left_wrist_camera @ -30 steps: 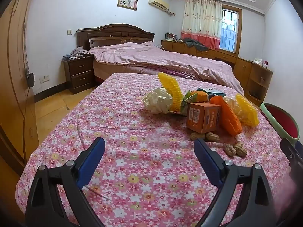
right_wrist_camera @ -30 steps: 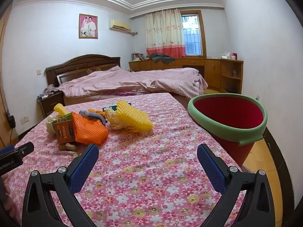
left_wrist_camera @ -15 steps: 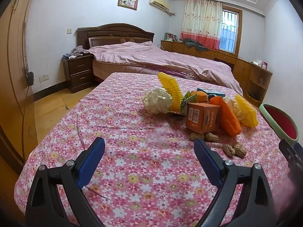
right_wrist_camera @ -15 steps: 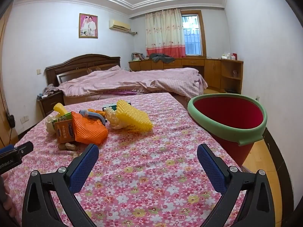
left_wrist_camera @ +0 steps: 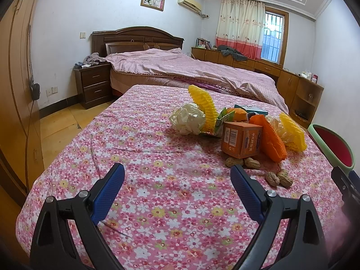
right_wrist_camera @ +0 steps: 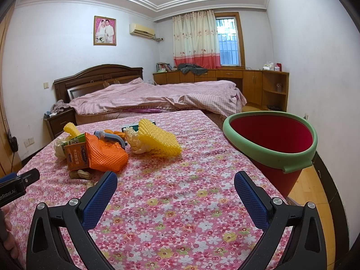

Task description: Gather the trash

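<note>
A heap of trash lies on the pink floral cloth point(left_wrist_camera: 146, 157): an orange carton point(left_wrist_camera: 241, 139), orange foam net point(left_wrist_camera: 273, 139), yellow foam nets point(left_wrist_camera: 203, 104), a crumpled white paper ball point(left_wrist_camera: 187, 119) and several peanuts point(left_wrist_camera: 279, 178). The same heap shows in the right wrist view, with the carton point(right_wrist_camera: 76, 156) and a yellow net point(right_wrist_camera: 159, 139). My left gripper point(left_wrist_camera: 177, 177) is open and empty, short of the peanuts. My right gripper point(right_wrist_camera: 175, 185) is open and empty over bare cloth. A red bin with a green rim point(right_wrist_camera: 270, 132) stands at the table's right edge.
A bed with a pink cover point(left_wrist_camera: 191, 67) lies behind the table, with a nightstand point(left_wrist_camera: 93, 85) to its left. Wooden cabinets point(right_wrist_camera: 254, 83) line the far wall. A wardrobe point(left_wrist_camera: 15, 90) stands on the left. Wood floor point(left_wrist_camera: 58, 123) lies left of the table.
My left gripper has drifted slightly back and left; the heap sits a little farther right in its view. The right gripper has not moved. Both stay open.
</note>
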Action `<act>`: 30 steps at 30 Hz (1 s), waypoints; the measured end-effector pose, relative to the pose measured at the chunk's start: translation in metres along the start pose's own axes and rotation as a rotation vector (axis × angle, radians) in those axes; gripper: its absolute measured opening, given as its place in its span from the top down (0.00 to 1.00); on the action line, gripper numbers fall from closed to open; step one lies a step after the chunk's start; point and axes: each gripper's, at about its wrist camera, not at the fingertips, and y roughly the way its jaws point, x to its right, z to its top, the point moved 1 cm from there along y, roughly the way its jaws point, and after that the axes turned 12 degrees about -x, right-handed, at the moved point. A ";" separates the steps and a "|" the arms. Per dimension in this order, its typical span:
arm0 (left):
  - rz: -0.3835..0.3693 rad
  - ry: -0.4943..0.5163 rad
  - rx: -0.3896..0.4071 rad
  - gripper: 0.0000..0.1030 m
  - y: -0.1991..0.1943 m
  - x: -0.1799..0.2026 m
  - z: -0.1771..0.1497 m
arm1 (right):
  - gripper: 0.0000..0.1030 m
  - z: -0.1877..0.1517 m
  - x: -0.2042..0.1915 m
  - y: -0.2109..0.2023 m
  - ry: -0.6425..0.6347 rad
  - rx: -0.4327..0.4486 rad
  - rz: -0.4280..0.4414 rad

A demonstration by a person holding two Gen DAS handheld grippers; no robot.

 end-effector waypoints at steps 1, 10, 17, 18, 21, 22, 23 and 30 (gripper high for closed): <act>0.000 -0.001 0.000 0.08 0.000 0.000 0.000 | 0.00 0.000 0.000 0.000 0.001 -0.001 0.000; -0.003 -0.004 -0.004 0.08 0.003 0.000 0.000 | 0.00 0.000 -0.001 -0.001 0.004 0.001 0.003; -0.004 -0.005 -0.004 0.08 0.003 0.000 0.000 | 0.00 0.000 0.001 0.001 0.004 -0.001 0.002; -0.005 -0.006 -0.004 0.08 0.003 0.000 0.000 | 0.00 0.000 0.001 0.001 0.004 -0.001 0.002; -0.005 -0.006 -0.004 0.08 0.003 -0.001 0.000 | 0.00 0.000 0.001 0.001 0.004 -0.001 0.001; -0.005 -0.006 -0.004 0.08 0.003 -0.001 0.000 | 0.00 0.000 0.001 0.001 0.004 -0.001 0.001; -0.005 -0.006 -0.004 0.08 0.003 -0.001 0.000 | 0.00 0.000 0.001 0.001 0.003 -0.001 0.002; -0.006 -0.007 -0.004 0.08 0.003 -0.001 0.000 | 0.00 0.000 0.001 0.002 0.002 0.000 0.003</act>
